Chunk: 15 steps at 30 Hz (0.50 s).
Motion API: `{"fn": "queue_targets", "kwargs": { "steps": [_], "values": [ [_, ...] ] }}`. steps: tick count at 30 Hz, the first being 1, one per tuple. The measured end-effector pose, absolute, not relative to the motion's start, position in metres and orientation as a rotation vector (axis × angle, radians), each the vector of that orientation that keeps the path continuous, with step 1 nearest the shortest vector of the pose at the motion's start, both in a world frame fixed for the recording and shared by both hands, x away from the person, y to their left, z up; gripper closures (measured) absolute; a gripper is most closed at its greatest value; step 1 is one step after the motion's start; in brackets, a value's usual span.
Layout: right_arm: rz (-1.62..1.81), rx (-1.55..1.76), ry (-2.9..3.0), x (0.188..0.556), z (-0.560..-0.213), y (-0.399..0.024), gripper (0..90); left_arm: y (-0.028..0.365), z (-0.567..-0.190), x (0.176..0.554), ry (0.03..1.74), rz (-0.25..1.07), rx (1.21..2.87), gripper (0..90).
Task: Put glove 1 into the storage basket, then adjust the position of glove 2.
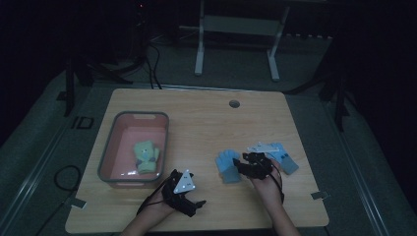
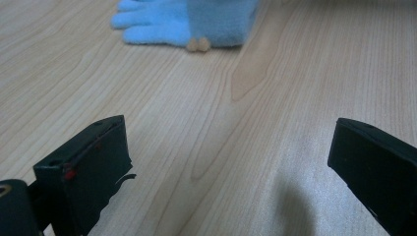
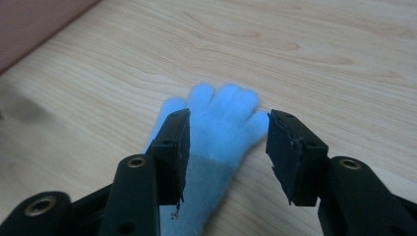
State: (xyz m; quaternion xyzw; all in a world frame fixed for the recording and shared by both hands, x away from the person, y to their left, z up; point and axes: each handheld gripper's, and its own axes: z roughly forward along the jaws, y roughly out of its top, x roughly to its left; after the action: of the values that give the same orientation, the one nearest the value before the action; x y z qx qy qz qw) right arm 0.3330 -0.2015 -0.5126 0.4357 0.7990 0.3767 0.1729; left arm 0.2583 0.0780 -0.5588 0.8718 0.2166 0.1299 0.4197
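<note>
High view first: we see a light wooden table (image 1: 206,113) with rounded corners in a dim room, a small round hole (image 1: 234,103) near its far edge. On its left side sits a grey-rimmed rectangular plastic bin with a pinkish inside (image 1: 112,147), and in it lies a pale green knitted glove (image 1: 146,156). Right of centre, on the bare wood, lies a light blue knitted glove with a grey cuff (image 1: 227,164), fingers pointing to the far side. A second blue glove (image 1: 284,156) lies just to its right, partly behind the right gripper (image 1: 241,163).

We hold that right gripper low over the first blue glove (image 3: 223,123); in the right gripper view its jaws stand apart on either side of the glove, one over each edge, not closed on it. Whether they touch the fabric we cannot tell.

Our left gripper (image 1: 196,205) rests near the table's near edge, its grey three-cornered plate (image 1: 184,182) on top. In the left gripper view its jaws gape wide over bare wood, with the blue glove (image 2: 187,22) well beyond them.
</note>
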Motion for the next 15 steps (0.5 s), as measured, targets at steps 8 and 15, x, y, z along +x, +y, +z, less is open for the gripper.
{"fn": "queue_targets", "kwargs": {
  "steps": [8,15],
  "values": [
    [1.062,1.142,2.261,0.328,-0.492,-0.243,53.6,0.077,-0.559,0.258,0.536,0.327,2.19,2.5],
    [1.033,1.064,2.288,0.338,-0.48,-0.297,54.1,0.077,-0.559,0.257,0.54,0.327,2.191,2.5]
  ]
}}
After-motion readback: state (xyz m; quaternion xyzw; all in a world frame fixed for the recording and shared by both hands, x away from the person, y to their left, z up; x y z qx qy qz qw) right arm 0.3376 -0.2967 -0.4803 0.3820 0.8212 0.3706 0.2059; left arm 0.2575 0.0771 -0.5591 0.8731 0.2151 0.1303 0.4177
